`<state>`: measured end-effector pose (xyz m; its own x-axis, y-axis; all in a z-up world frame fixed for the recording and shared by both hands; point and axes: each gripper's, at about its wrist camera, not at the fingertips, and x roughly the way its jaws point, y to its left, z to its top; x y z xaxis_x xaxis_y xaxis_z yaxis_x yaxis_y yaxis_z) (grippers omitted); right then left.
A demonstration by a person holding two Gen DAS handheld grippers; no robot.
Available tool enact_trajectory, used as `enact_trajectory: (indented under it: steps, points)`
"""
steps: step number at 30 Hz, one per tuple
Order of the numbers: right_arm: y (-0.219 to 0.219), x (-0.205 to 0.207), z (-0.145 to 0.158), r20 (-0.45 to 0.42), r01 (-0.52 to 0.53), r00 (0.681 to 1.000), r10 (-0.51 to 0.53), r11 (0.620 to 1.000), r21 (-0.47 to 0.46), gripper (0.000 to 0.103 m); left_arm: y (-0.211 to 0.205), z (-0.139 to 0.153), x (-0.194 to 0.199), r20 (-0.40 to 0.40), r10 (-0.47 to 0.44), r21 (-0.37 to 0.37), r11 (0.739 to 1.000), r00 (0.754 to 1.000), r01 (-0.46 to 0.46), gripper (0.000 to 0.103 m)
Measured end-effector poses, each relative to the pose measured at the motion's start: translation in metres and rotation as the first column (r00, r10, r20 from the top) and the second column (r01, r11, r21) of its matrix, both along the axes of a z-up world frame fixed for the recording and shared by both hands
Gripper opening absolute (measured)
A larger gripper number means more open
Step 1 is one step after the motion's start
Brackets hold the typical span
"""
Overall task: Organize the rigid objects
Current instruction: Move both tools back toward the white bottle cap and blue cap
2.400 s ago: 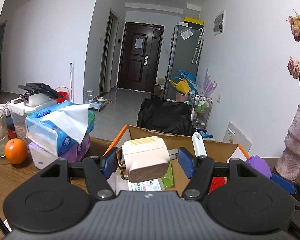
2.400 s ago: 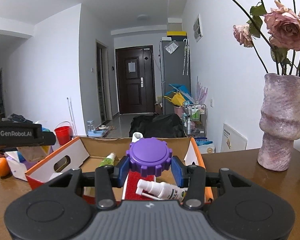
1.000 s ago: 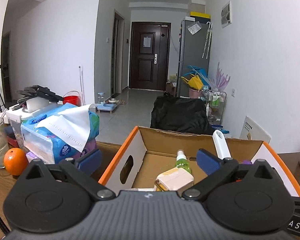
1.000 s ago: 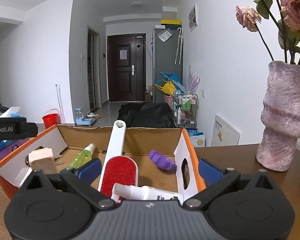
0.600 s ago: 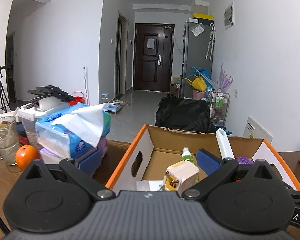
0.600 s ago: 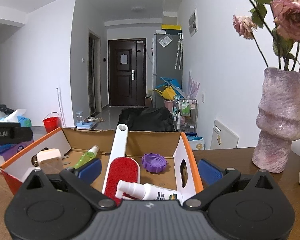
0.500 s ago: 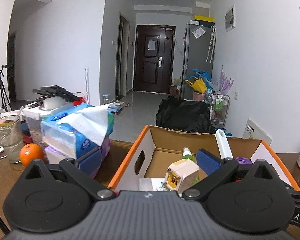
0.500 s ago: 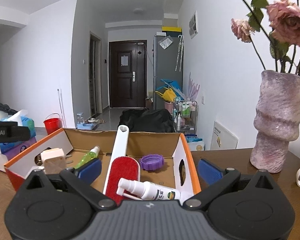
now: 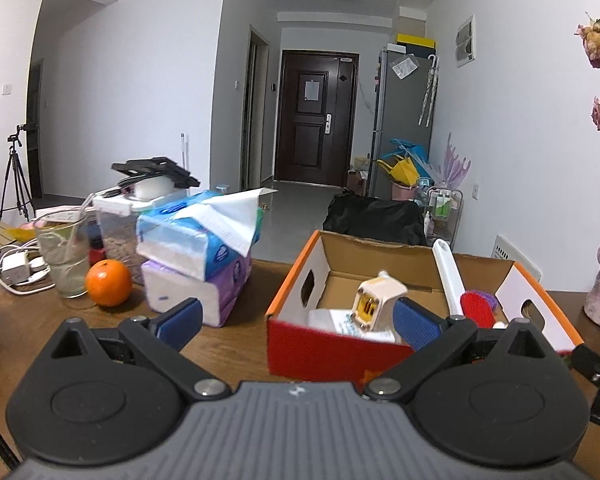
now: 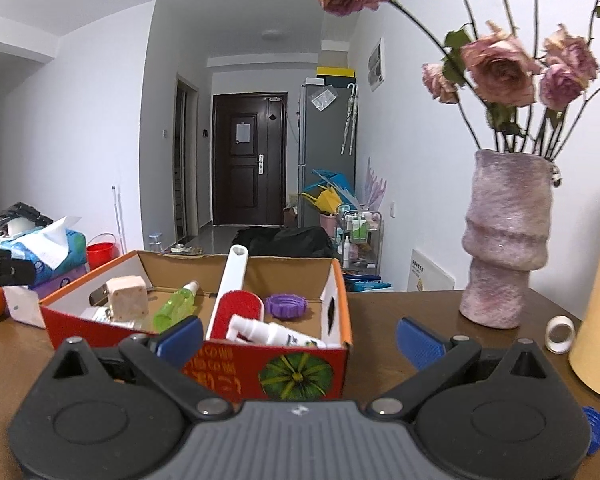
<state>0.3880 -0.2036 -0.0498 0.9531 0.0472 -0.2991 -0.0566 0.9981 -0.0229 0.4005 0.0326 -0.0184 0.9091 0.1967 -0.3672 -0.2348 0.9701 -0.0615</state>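
Left wrist view first: the left gripper [image 9: 296, 318] stands wide open with nothing between its blue pads, held over the wooden table [image 9: 228, 344] just in front of the cardboard box [image 9: 332, 344]. Inside the box, near its left wall, a cream plug adapter [image 9: 378, 300] sits tilted on some white packets. Right of it, the white handle of a red lint brush [image 9: 448, 276] leans against the back wall of the box. Left of the box lie stacked tissue packs [image 9: 196, 252], and further left an orange [image 9: 109, 282] beside a glass [image 9: 62, 256].

From the right wrist view, the right gripper [image 10: 298, 336] is just as wide open and empty, in front of the box's [image 10: 300, 364] right corner. In the box there I can see a white spray bottle [image 10: 272, 334] against the front wall, a green bottle [image 10: 174, 306] left of the brush [image 10: 236, 300], and a purple cap [image 10: 286, 306] lying flat toward the back right. Right of the box, well apart, stands a pink vase [image 10: 504, 240] of dried roses, with a roll of tape [image 10: 560, 334] beyond it.
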Motion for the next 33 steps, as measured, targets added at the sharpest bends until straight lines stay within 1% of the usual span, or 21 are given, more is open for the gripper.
enact_trajectory:
  steps: [20,26,33]
  points:
    - [-0.027,-0.104,-0.003,0.003,0.027,1.0,-0.027,0.999,-0.018,0.103,0.015,-0.008,-0.1,-0.028,0.003,0.01,1.0,1.0,-0.003,0.103]
    - [-0.036,-0.127,-0.004,-0.004,0.04,0.999,-0.04,0.999,-0.023,0.103,0.021,-0.007,-0.128,-0.035,-0.009,0.011,1.0,0.999,0.01,0.103]
    - [-0.053,-0.151,-0.008,-0.021,0.063,0.998,-0.063,0.998,-0.032,0.103,0.037,-0.01,-0.161,-0.05,-0.005,0.04,0.999,0.999,0.007,0.103]
